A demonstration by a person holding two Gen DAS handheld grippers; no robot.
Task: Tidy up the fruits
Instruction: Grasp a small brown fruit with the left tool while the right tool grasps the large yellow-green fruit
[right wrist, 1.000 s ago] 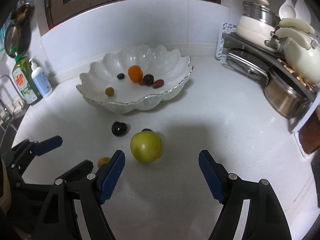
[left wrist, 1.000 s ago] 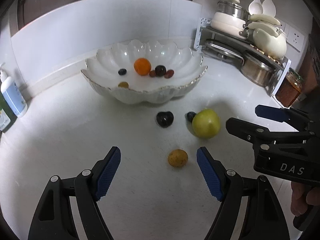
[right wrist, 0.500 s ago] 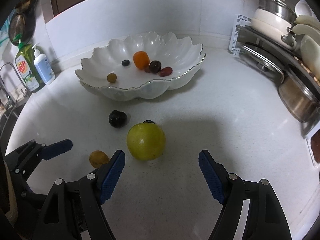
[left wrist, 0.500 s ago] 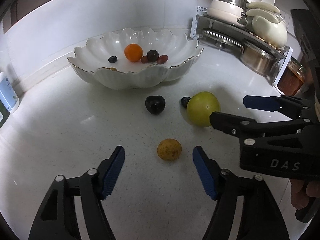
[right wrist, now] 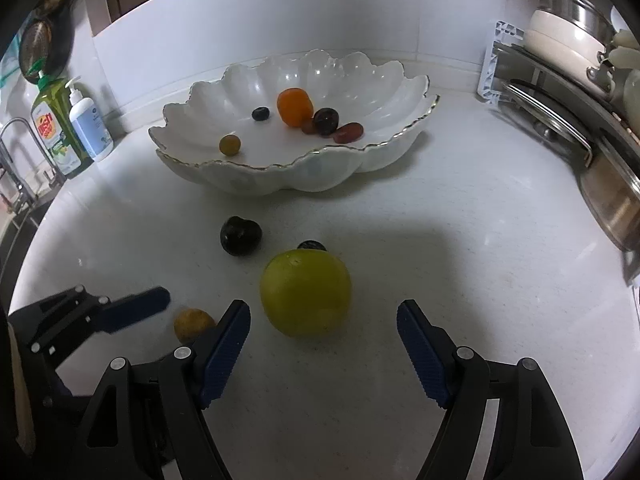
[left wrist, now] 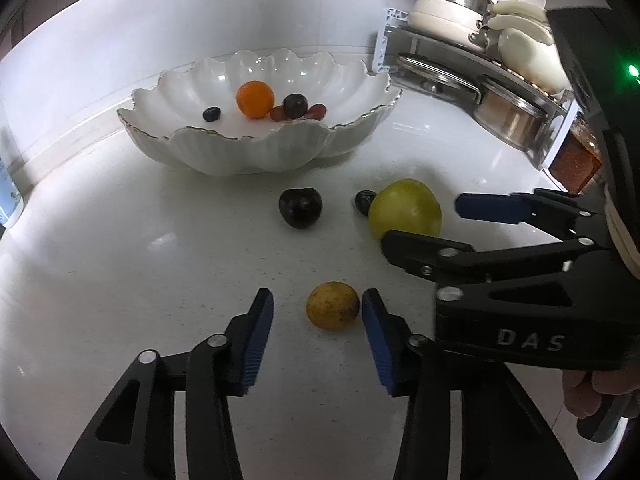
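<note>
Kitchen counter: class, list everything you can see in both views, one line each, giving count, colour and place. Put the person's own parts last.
Bowl: one, white, scalloped, back of the counter.
Fruit in the bowl: an orange, a blueberry, a small yellow fruit, a dark cherry, two reddish ones beside it.
Apple: one, green, on the counter.
Dark fruits: a cherry and a smaller one behind the apple.
Yellow fruit: one, speckled, between the left gripper's closing jaws.
Bottles: two, green and white, far left.
Pots: several, on the rack, right.
Left gripper: black, blue pads.
Right gripper: open before the apple.
</note>
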